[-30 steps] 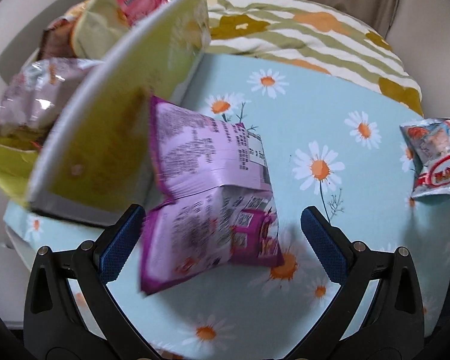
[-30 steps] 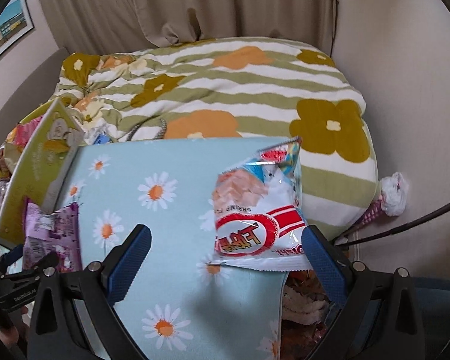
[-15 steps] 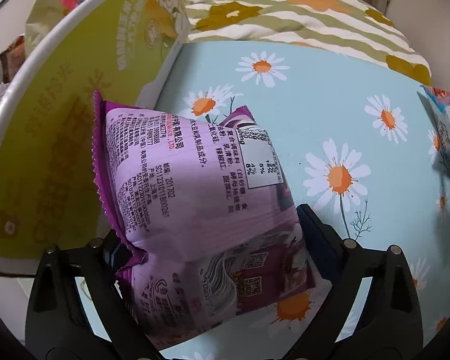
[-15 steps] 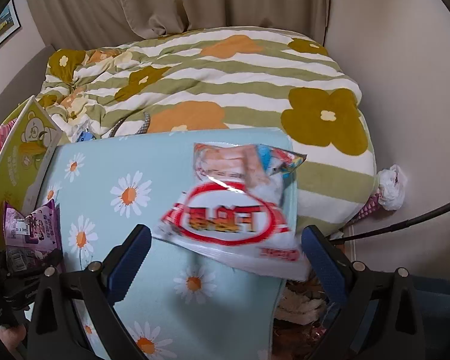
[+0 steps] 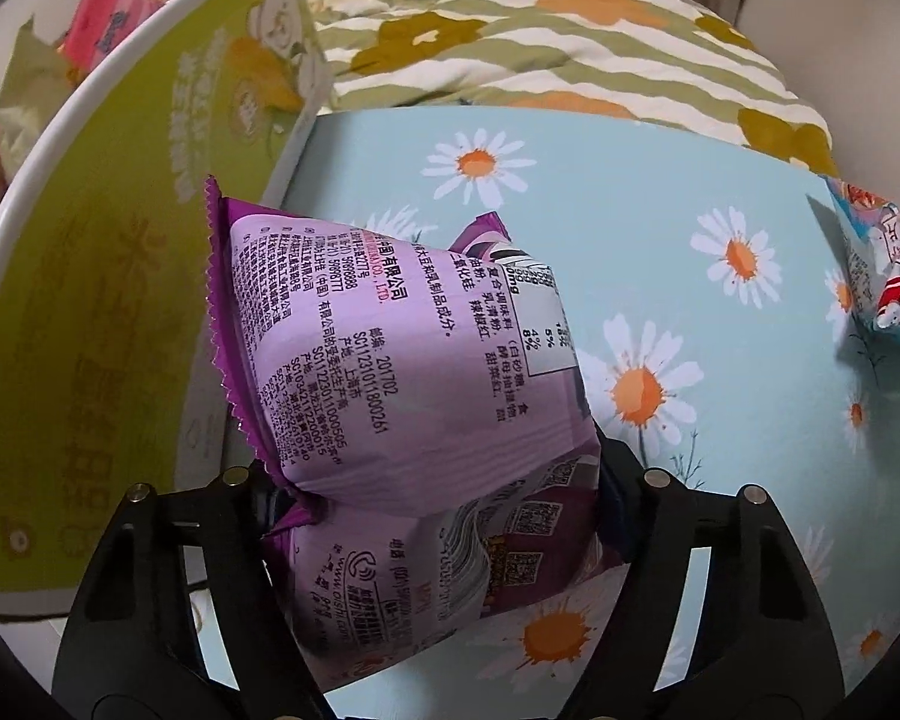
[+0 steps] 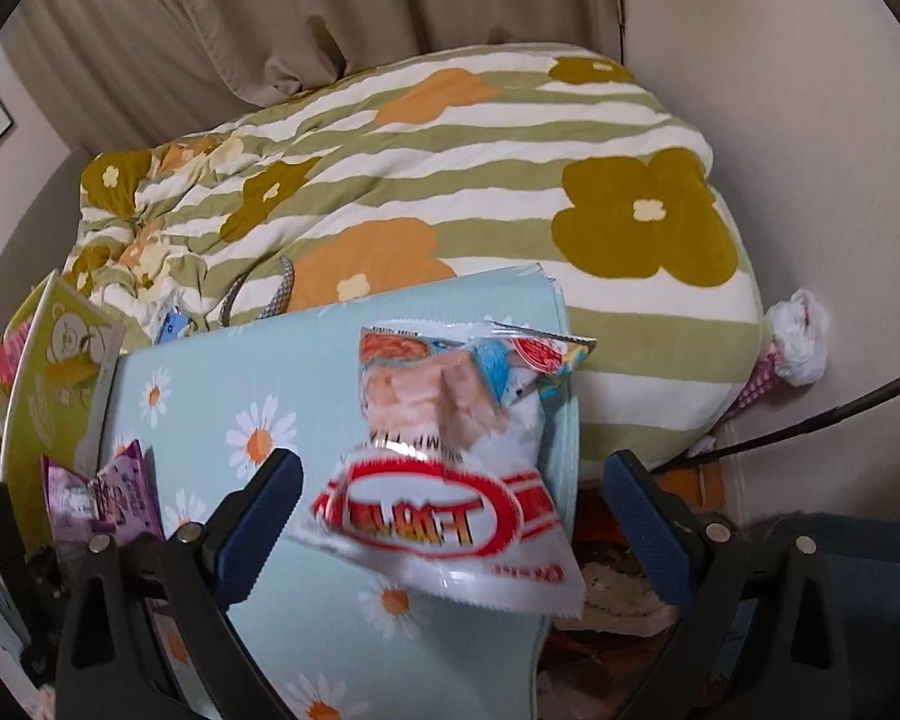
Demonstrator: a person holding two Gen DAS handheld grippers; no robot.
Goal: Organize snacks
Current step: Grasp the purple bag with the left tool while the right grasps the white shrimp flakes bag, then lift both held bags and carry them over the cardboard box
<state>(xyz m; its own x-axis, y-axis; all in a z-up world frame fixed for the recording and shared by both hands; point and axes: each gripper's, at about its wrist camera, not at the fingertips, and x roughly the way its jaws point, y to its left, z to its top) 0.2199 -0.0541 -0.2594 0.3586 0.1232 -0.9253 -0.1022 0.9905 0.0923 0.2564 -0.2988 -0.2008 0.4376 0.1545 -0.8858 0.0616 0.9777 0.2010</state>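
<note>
A purple snack bag [image 5: 402,372] stands on the daisy-print table [image 5: 630,210]. My left gripper [image 5: 438,498] is closing on it, and its pads pinch the bag's lower part into a waist. The same bag [image 6: 99,492] shows small at the left of the right wrist view. A red and white shrimp-chip bag [image 6: 444,396] lies at the table's right edge. My right gripper [image 6: 453,480] hangs over it, open, with the bag between its blue pads [image 6: 270,492] and untouched. That bag [image 5: 888,276] also peeks in at the right of the left wrist view.
A tall yellow-green box [image 5: 120,300] with a bear print leans at the table's left, with more snack packets [image 5: 96,30] behind it. A striped flowered quilt [image 6: 450,168] lies beyond the table. Past the table's right edge, low down, crumpled wrappers [image 6: 618,594] show.
The left jaws went from wide open beside the purple bag to pinching it. The right gripper came down closer over the red and white bag and rolled a little.
</note>
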